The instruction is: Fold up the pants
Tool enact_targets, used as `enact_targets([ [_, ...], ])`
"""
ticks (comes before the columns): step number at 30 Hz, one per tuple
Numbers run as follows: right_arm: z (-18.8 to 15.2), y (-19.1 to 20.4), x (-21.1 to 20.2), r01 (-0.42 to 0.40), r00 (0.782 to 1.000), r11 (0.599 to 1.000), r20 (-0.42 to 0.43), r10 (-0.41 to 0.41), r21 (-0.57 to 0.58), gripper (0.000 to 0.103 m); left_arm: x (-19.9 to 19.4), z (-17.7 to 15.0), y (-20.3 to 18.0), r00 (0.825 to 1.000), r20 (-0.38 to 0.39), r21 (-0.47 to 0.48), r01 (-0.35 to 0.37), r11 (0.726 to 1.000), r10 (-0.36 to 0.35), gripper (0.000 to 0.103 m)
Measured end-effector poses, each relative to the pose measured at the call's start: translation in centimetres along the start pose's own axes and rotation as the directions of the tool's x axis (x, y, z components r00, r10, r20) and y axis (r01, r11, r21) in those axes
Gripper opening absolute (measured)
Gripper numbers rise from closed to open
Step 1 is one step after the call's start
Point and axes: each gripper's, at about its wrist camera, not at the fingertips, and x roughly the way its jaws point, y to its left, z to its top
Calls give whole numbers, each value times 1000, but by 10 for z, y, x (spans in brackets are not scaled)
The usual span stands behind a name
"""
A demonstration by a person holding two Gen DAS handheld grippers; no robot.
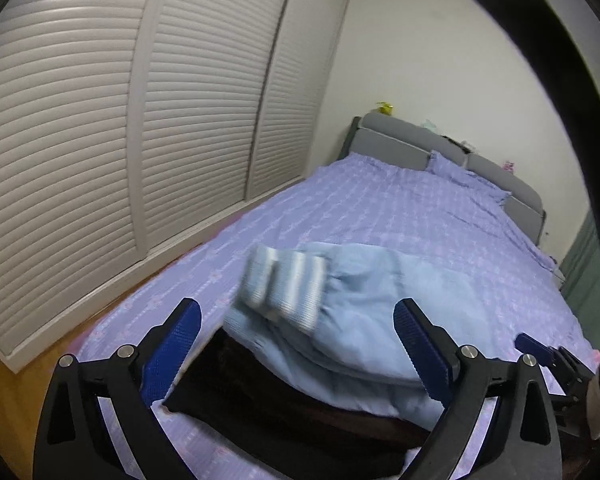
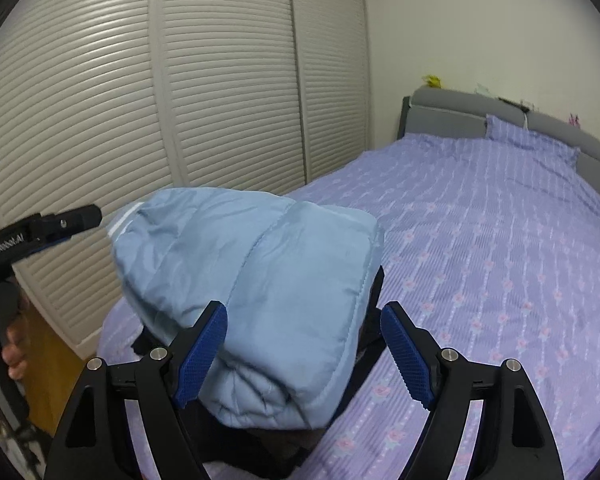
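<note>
Light blue padded pants (image 1: 360, 312) lie in a folded bundle on a dark garment (image 1: 268, 396) at the near end of the bed. A striped ribbed cuff (image 1: 284, 284) shows on top, blurred. My left gripper (image 1: 300, 344) is open, its blue pads either side of the bundle, holding nothing. In the right wrist view the pants (image 2: 252, 288) bulge up in front of my right gripper (image 2: 304, 352), which is open and empty, its fingertips (image 2: 204, 356) beside the bundle. The left gripper's tip (image 2: 76, 218) shows at the left.
The bed (image 2: 500, 248) has a purple patterned sheet, a pillow (image 2: 532, 144) and a grey headboard (image 2: 444, 116). White louvred wardrobe doors (image 1: 120, 120) run along the left. Wooden floor (image 1: 4, 392) lies between wardrobe and bed. The right gripper (image 1: 556, 360) shows at the right edge.
</note>
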Motion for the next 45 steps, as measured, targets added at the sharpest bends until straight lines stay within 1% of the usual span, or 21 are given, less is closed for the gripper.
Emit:
enact_targets([
  [3, -6, -2, -28, -17, 999, 1000, 32, 17, 9, 82, -24, -4, -19, 999, 18, 34, 37, 999, -38, 100],
  [4, -10, -4, -41, -22, 999, 1000, 43, 22, 12, 87, -32, -7, -25, 998, 28, 44, 48, 998, -49, 101],
  [5, -13, -7, -53, -22, 998, 1000, 60, 21, 14, 89, -41, -10, -32, 998, 36, 55, 56, 997, -58, 102],
  [8, -24, -14, -90, -15, 995, 1000, 103, 14, 9, 90, -70, -24, -57, 998, 53, 102, 36, 994, -42, 103],
  [10, -34, -21, -120, 4, 992, 1000, 128, -4, 2, 92, -89, -36, -73, 997, 72, 136, -9, 991, 0, 103],
  [12, -43, -26, -145, 36, 989, 999, 143, -35, 1, 93, -107, -50, -87, 995, 96, 172, -33, 985, 17, 103],
  [16, -73, -37, -200, 81, 977, 996, 193, -88, 40, 93, -146, -87, -127, 989, 146, 270, -59, 961, 20, 103],
  [18, -91, -43, -230, 105, 970, 993, 214, -114, 56, 93, -162, -106, -145, 987, 162, 297, -58, 953, 9, 103],
  [20, -108, -50, -256, 129, 965, 989, 222, -142, 74, 93, -179, -124, -157, 986, 167, 308, -40, 950, -13, 103],
  [24, -144, -65, -300, 167, 957, 980, 222, -188, 110, 93, -209, -159, -190, 984, 161, 317, 20, 948, -75, 103],
  [26, -161, -73, -318, 194, 952, 972, 215, -219, 133, 93, -223, -179, -209, 981, 158, 347, 54, 936, -115, 103],
  [30, -199, -88, -356, 249, 940, 954, 195, -279, 164, 93, -244, -210, -244, 976, 160, 414, 67, 908, -145, 103],
  [33, -227, -94, -385, 310, 919, 935, 197, -341, 172, 93, -259, -234, -269, 970, 154, 449, 98, 888, -186, 103],
  [34, -237, -97, -396, 323, 915, 930, 193, -354, 176, 93, -263, -242, -276, 969, 150, 450, 112, 886, -199, 103],
  [36, -252, -104, -413, 332, 910, 923, 190, -368, 197, 93, -273, -261, -289, 964, 134, 448, 147, 882, -229, 103],
  [38, -267, -113, -427, 330, 911, 919, 184, -370, 217, 93, -279, -275, -300, 961, 106, 450, 184, 874, -257, 103],
  [42, -292, -128, -450, 335, 910, 910, 166, -380, 245, 93, -286, -292, -312, 960, 96, 449, 193, 873, -262, 103],
  [45, -307, -135, -462, 344, 906, 903, 163, -391, 257, 93, -289, -301, -324, 959, 84, 468, 203, 860, -272, 103],
])
